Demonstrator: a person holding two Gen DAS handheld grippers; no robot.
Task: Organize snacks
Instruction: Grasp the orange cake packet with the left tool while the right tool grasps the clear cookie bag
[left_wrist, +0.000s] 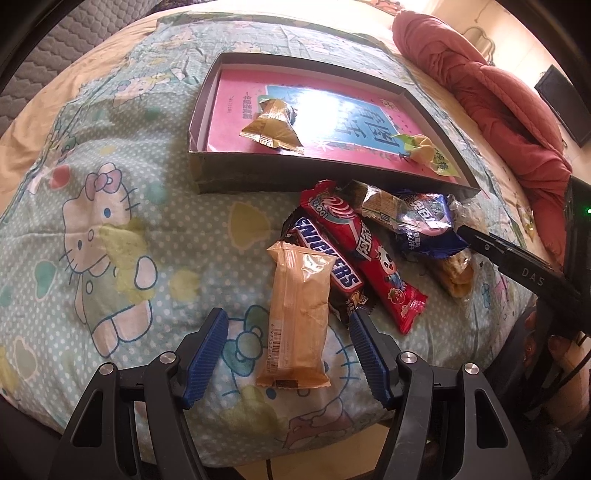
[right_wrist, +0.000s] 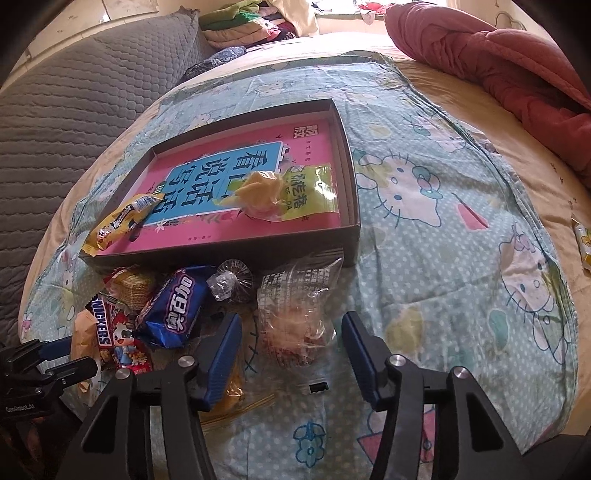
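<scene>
Between the spread fingers of the left gripper (left_wrist: 288, 347): one pale orange packet (left_wrist: 297, 319), long axis running straight ahead from the gripper, pads clear of it on both sides. Just ahead and to its right: Snickers bar (left_wrist: 328, 258) and red bar (left_wrist: 364, 254), both slanted, partly overlapped. Beyond them: shallow box (left_wrist: 207, 118), two snacks inside. Between the parted fingers of the right gripper (right_wrist: 291, 354): clear bag (right_wrist: 295, 306), contents blurred; contact with the pads cannot be made out.
</scene>
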